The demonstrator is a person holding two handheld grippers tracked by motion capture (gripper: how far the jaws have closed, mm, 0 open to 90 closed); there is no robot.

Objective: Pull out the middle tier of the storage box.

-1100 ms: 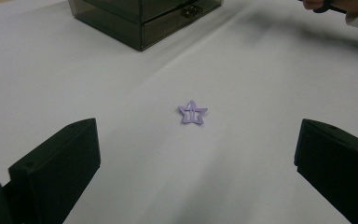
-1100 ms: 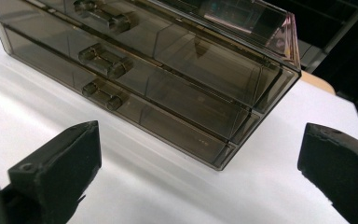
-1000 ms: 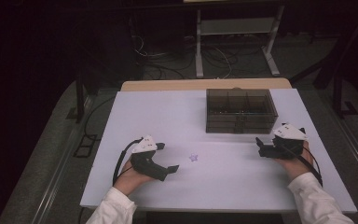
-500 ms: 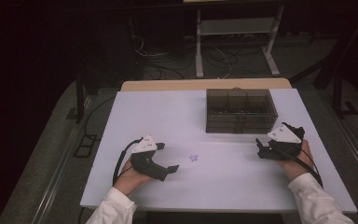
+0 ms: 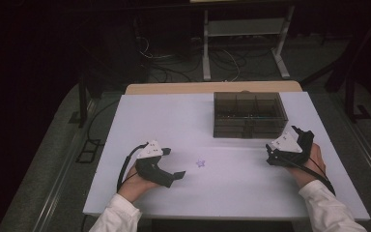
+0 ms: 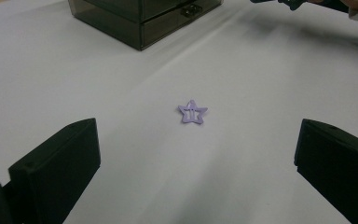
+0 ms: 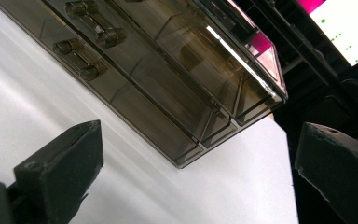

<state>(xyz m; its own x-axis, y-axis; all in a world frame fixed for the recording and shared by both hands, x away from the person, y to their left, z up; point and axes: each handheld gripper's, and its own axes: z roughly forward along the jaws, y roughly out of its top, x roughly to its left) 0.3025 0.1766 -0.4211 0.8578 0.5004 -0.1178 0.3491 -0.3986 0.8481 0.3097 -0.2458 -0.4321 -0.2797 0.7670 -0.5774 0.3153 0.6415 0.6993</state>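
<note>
The purple star-shaped hair clip (image 6: pixel 192 114) lay flat and alone on the white surface (image 5: pixel 174 121), roughly midway between my two hands and somewhat nearer the left one. Nothing touched it.

The left hand-held gripper (image 6: pixel 196 172) pointed straight at the clip, its jaws spread wide with the clip centred in the gap but ahead of the tips; in the high view this hand-held gripper (image 5: pixel 174 176) sat low on the surface, a little to the clip's left. I judged this as approach only: no grasp made yet.

The right hand-held gripper (image 7: pixel 198 172) was likewise spread wide and held nothing. It faced the smoky translucent drawer box (image 7: pixel 158 79), which stood at the far right part of the surface (image 5: pixel 249 115), well apart from the clip. Two small drawer handles (image 7: pixel 86 32) showed on its front, and as far as I could tell the drawers were shut.

Progress, as I read it: nothing done so far. Left to do: pick up the clip, open a drawer or compartment, and stow the clip, if that was the aim.

Writing: none legible on clip, box or hand-held grippers. A bright screen (image 7: pixel 349 28) beyond the box showed coloured patches and dots, with no readable text.
</note>
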